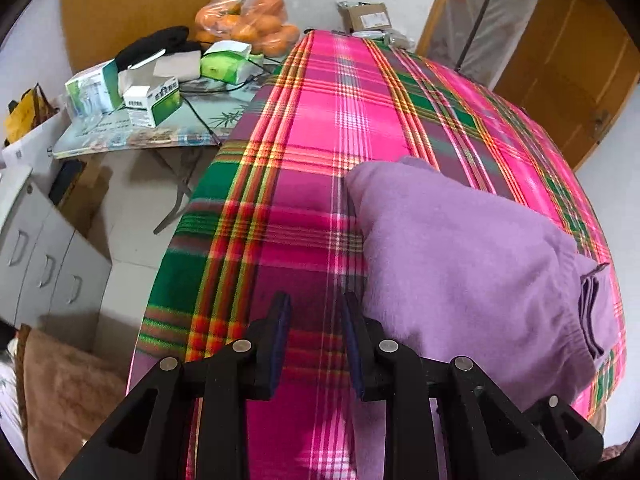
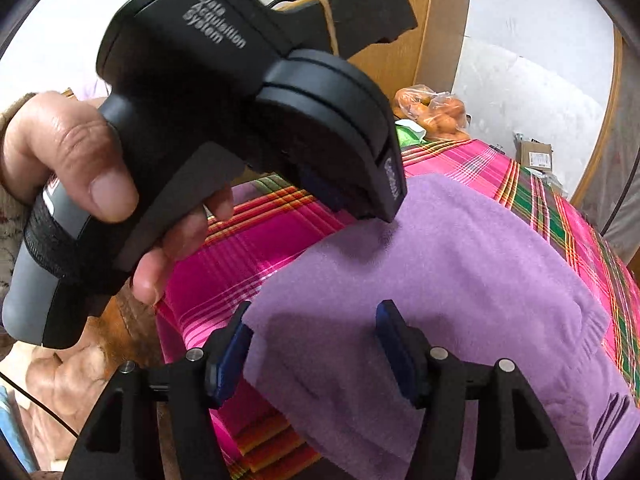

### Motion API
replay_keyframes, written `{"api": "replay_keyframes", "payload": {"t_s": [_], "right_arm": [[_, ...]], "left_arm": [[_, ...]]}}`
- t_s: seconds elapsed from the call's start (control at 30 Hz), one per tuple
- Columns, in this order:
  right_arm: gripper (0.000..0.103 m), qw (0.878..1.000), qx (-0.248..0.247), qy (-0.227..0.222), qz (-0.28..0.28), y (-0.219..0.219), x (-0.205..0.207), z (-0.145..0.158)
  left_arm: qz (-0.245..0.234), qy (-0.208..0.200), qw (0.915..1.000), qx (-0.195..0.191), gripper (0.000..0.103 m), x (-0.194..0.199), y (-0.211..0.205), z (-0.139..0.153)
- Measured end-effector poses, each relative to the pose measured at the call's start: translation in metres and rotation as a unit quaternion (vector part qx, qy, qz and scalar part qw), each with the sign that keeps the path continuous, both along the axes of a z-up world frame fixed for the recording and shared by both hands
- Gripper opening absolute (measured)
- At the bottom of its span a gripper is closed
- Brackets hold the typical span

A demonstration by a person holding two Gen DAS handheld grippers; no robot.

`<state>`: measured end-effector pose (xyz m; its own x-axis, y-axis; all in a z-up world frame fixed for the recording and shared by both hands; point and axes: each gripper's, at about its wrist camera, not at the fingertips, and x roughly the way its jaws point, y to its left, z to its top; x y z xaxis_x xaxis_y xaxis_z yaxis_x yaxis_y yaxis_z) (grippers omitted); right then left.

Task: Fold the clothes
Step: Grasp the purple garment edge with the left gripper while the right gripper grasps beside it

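Two grippers are hovering over a lilac sweater point(image 2: 440, 280) lying folded on the plaid cloth point(image 1: 304, 128): left gripper point(image 1: 316, 320) and right gripper point(image 2: 312, 332), jaws spread, empty. Next, judging by this, pinching an edge for another fold.

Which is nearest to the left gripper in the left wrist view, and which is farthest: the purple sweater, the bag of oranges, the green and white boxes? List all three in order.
From the left gripper:
1. Purple sweater, just to the right, beside the right finger.
2. Green and white boxes, on the side table, far left.
3. Bag of oranges, at the back against the wall.
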<state>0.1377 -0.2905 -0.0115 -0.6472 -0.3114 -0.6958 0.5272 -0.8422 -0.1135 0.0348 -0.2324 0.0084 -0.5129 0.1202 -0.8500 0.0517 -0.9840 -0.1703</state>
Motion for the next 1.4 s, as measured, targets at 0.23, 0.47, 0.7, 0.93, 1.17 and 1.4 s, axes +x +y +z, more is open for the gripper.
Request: {"api": "replay_keyframes", "payload": {"t_s": [0.23, 0.47, 0.7, 0.93, 1.17, 1.4], "right_arm": [[0.051, 1.000, -0.002, -0.003, -0.002, 0.007, 0.003, 0.000], [0.048, 1.000, -0.007, 0.000, 0.001, 0.016, 0.007, -0.001], [0.047, 1.000, -0.012, 0.001, 0.004, 0.022, 0.013, -0.002], [0.046, 1.000, -0.014, 0.001, 0.006, 0.030, 0.016, -0.003], [0.046, 1.000, -0.016, 0.002, 0.007, 0.039, 0.021, -0.006], [0.046, 1.000, -0.018, 0.003, 0.010, 0.039, -0.013, -0.007]], "left_arm": [[-0.001, -0.016, 0.9978, 0.064, 0.027, -0.008, -0.012, 0.000], [-0.011, -0.020, 0.9921, 0.124, 0.027, -0.005, -0.014, 0.007], [0.012, -0.031, 0.9870, 0.157, 0.040, -0.007, -0.019, 0.003], [0.023, -0.021, 0.9837, 0.177, 0.040, -0.010, -0.025, 0.008], [0.034, -0.016, 0.9777, 0.207, 0.040, -0.004, -0.030, 0.006], [0.032, 0.020, 0.9780, 0.205, 0.049, 0.010, -0.029, 0.018]]}}
